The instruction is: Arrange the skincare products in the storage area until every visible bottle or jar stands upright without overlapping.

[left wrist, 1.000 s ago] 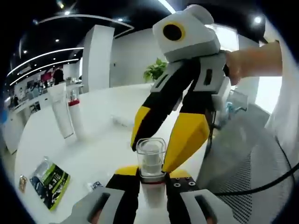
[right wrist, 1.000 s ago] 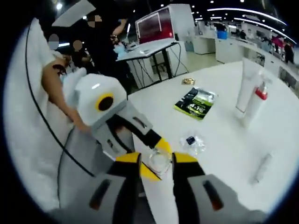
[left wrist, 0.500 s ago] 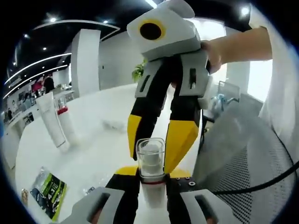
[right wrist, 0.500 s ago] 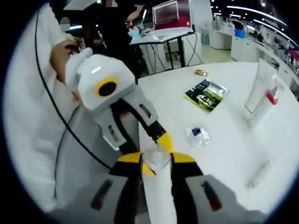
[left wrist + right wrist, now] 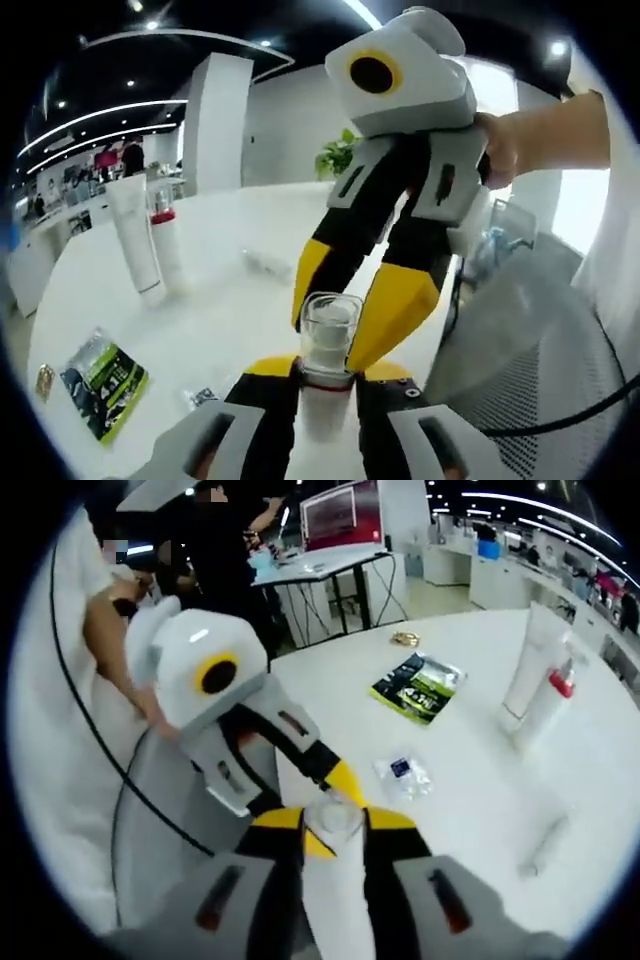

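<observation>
Both grippers on one bottle [image 5: 328, 345], held above the table [image 5: 210, 300]: left gripper [image 5: 327, 375] clamped round its body, right gripper [image 5: 333, 825] closed on the clear cap. Mid-handover, apparently; next, release one grip, stand it upright near the tubes [image 5: 140, 240].

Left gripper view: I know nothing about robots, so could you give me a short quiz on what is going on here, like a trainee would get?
1. True or false: the green packet stands upright on the table.
2. What sits between the jaws of the left gripper? A: a bottle with a clear cap. B: a spoon. C: a cup.
3. Name the item that stands right beside the white tube.

Key: 1 false, it lies flat. 2 A. 3 the red-collared bottle.
</observation>
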